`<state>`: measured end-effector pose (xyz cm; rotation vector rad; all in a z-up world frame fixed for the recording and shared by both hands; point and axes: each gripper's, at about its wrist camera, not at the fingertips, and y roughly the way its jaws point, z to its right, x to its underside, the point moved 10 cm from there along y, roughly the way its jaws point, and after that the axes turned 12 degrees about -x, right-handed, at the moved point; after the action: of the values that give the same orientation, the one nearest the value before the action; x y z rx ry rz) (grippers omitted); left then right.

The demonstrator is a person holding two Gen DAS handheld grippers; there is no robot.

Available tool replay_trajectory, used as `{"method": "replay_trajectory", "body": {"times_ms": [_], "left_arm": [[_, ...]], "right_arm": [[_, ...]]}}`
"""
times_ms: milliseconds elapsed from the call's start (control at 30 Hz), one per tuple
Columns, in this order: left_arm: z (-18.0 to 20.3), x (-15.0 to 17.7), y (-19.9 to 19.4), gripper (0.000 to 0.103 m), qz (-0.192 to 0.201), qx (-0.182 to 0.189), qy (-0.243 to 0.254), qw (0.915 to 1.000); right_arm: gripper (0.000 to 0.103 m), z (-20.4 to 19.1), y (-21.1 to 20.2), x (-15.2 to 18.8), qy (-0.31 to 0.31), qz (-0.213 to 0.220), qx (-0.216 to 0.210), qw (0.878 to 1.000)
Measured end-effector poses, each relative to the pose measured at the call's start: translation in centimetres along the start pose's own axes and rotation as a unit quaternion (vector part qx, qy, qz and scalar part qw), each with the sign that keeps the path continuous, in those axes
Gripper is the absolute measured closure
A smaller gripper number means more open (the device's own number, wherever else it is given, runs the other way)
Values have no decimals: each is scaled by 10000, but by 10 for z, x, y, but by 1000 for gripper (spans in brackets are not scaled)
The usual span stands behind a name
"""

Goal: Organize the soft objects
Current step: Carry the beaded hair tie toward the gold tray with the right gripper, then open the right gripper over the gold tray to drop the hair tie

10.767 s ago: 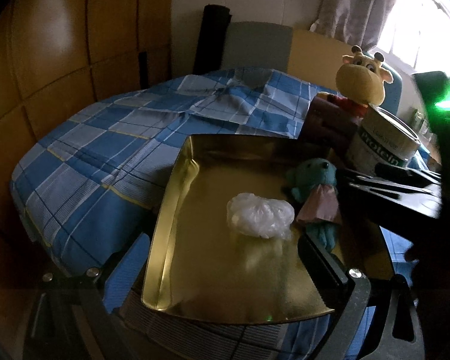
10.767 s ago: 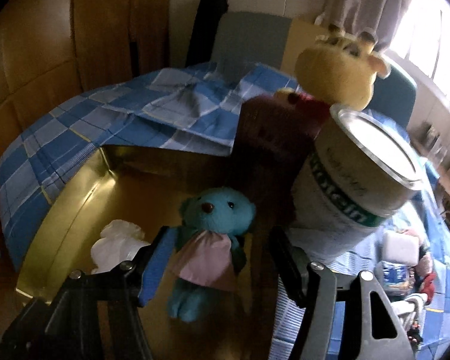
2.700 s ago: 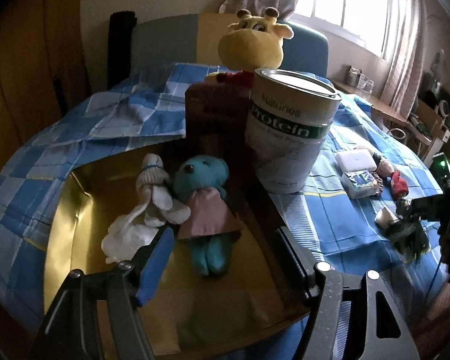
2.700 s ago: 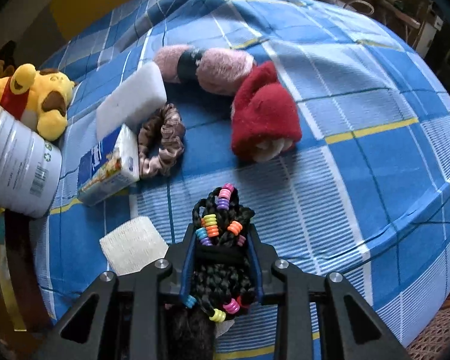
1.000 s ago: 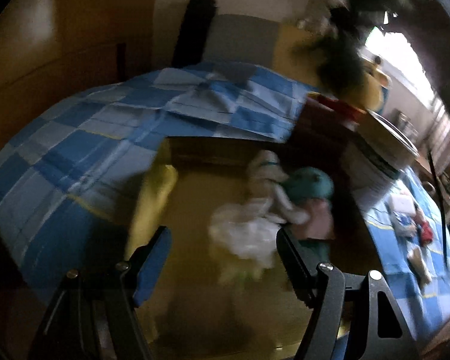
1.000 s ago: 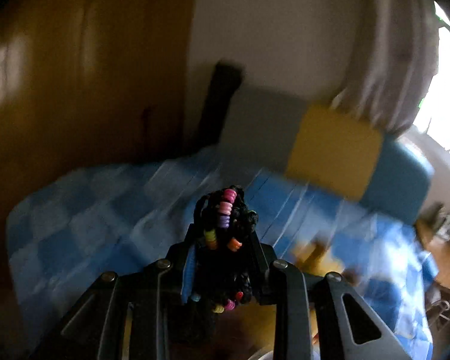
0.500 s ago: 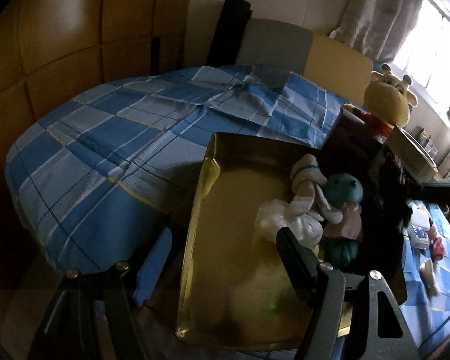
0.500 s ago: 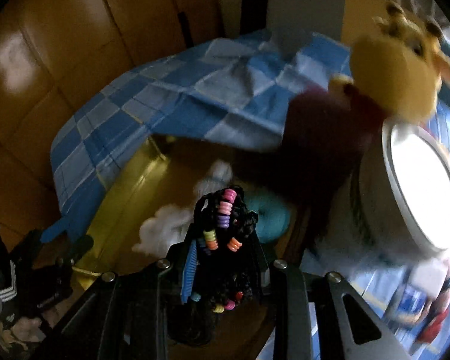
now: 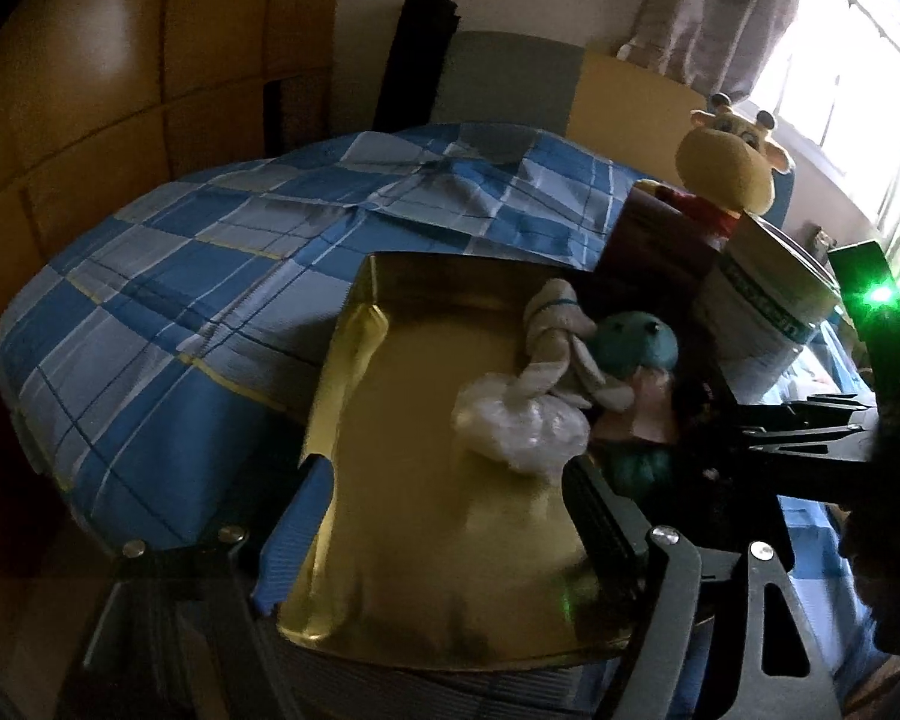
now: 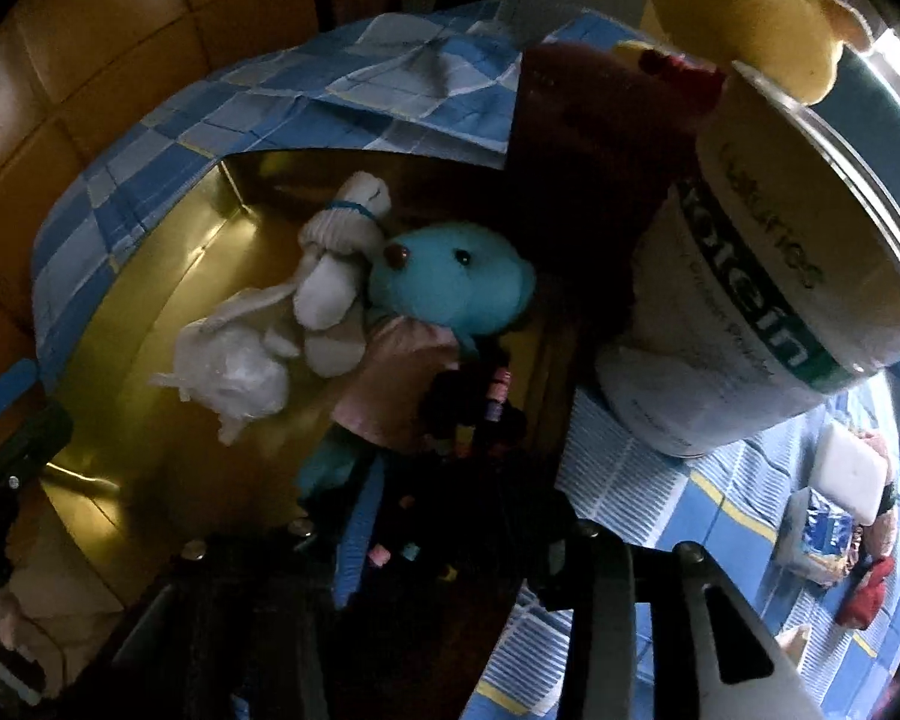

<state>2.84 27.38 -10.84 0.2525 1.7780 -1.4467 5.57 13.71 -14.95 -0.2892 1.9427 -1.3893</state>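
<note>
Black braided cord with coloured beads (image 10: 480, 414) between my right gripper (image 10: 468, 516) jaws as they open, long axis toward 12, over gold metal tray (image 10: 150, 324); left gripper (image 9: 450, 516) wide, empty

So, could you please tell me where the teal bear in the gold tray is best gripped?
Grip the teal bear across its round head, coming from above. The head lies exposed, while the white cloth doll overlaps its left side and the black beaded braid covers its pink dress. This is a judgement from the gold tray layout.
</note>
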Motion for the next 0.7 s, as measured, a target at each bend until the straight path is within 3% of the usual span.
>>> {"method": "replay_trajectory", "body": {"times_ms": [567,700], "left_arm": [[21,1,-17,20,182,50,264,9995],[28,5,-15,20,122,79,348,9993]], "right_arm": [[54,-17,-28,11,41,837,-44,9965],[54,-22,-30,15,-27,862,-9,9963]]}}
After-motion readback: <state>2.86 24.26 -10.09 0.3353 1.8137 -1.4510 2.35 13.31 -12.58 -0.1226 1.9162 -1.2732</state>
